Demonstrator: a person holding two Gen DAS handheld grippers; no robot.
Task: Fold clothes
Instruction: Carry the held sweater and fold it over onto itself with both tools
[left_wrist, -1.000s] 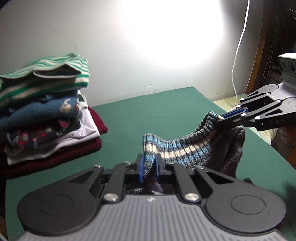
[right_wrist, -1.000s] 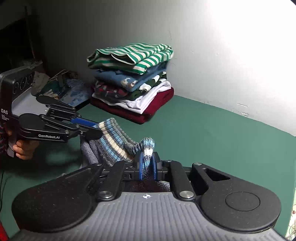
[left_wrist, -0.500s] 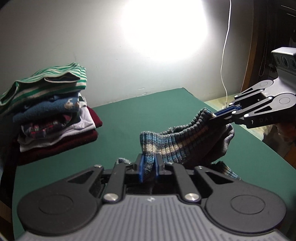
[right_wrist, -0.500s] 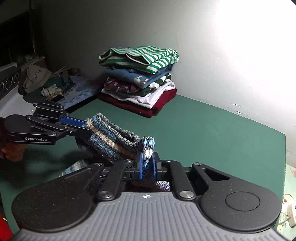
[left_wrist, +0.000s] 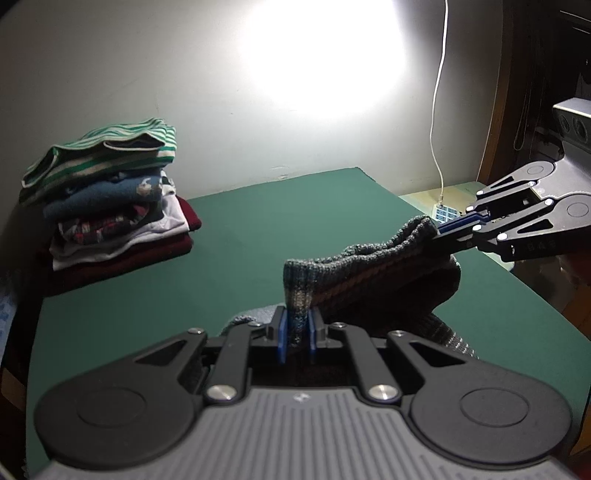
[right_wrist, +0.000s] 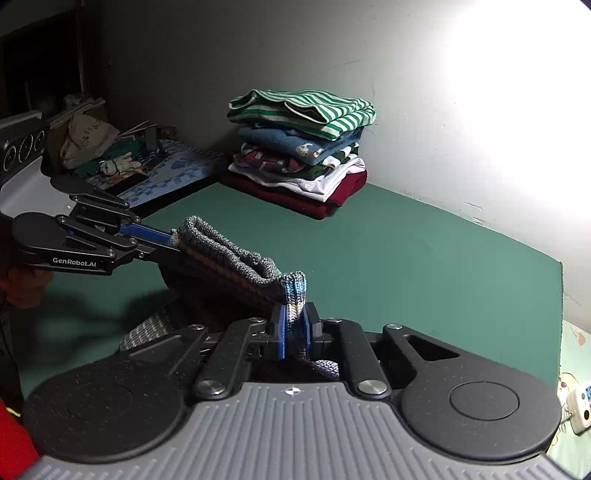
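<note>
A striped knit sweater in blue, grey and brown hangs over the green table, stretched between both grippers. My left gripper is shut on one end of its folded edge. In the same view the right gripper comes in from the right, pinching the other end. In the right wrist view my right gripper is shut on the sweater, and the left gripper holds it from the left. The lower part of the sweater drapes onto the table beneath the grippers.
A stack of folded clothes, also in the right wrist view, with a green-striped top, stands at the table's far corner by the wall. A white cable hangs down the wall. Clutter lies past the table's left edge.
Both grippers have drawn back toward the near side of the table with the sweater held between them; the stack and far edge look farther away. The sweater's edge is now folded over, darker side up.
</note>
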